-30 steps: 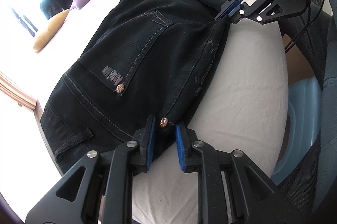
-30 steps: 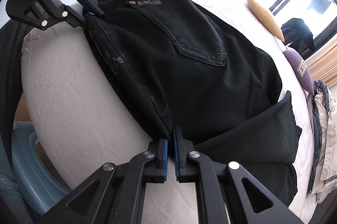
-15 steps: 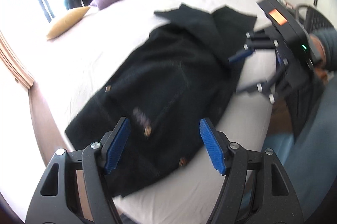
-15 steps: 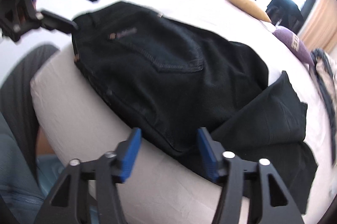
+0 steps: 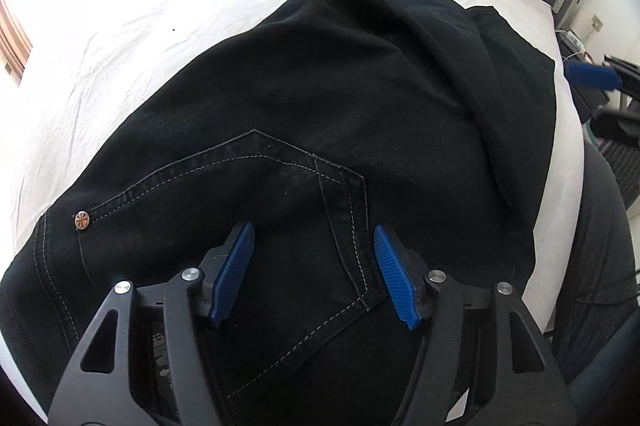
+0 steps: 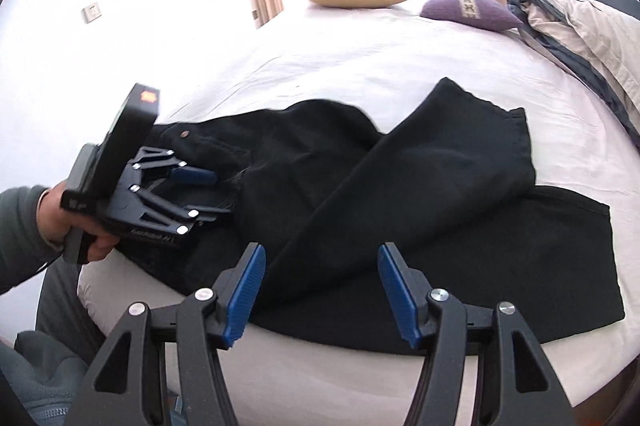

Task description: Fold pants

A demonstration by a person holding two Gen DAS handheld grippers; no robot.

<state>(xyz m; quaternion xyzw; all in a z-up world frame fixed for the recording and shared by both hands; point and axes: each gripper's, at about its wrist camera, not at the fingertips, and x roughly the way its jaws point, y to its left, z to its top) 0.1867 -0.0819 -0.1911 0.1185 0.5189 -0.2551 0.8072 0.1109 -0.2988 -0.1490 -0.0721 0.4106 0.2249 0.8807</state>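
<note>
**Both hand-held grippers free above the half-folded pants**

Left wrist view: my left hand-held gripper (image 5: 314, 274) hovers with its blue pads spread apart, gripping nothing, directly over the back pocket (image 5: 256, 194) of the black pants (image 5: 360, 98). A copper rivet (image 5: 81, 220) marks the pocket's corner toward the window side. The pants lie on the bed (image 5: 120, 26), seat nearest me, legs running toward the pillows.

Right wrist view: my right hand-held gripper (image 6: 320, 290) is also spread wide and empty, above the pants' near edge. This view shows what the other cannot: one leg crosses diagonally over the other, and the hems sit uneven. It also shows the left hand-held gripper from outside, low over the waistband end.

I judge the next fold wants the crossed leg squared first; I'd pinch the doubled hem edges, lift evenly, and lay them toward the waistband without dragging the lower layer.
</note>
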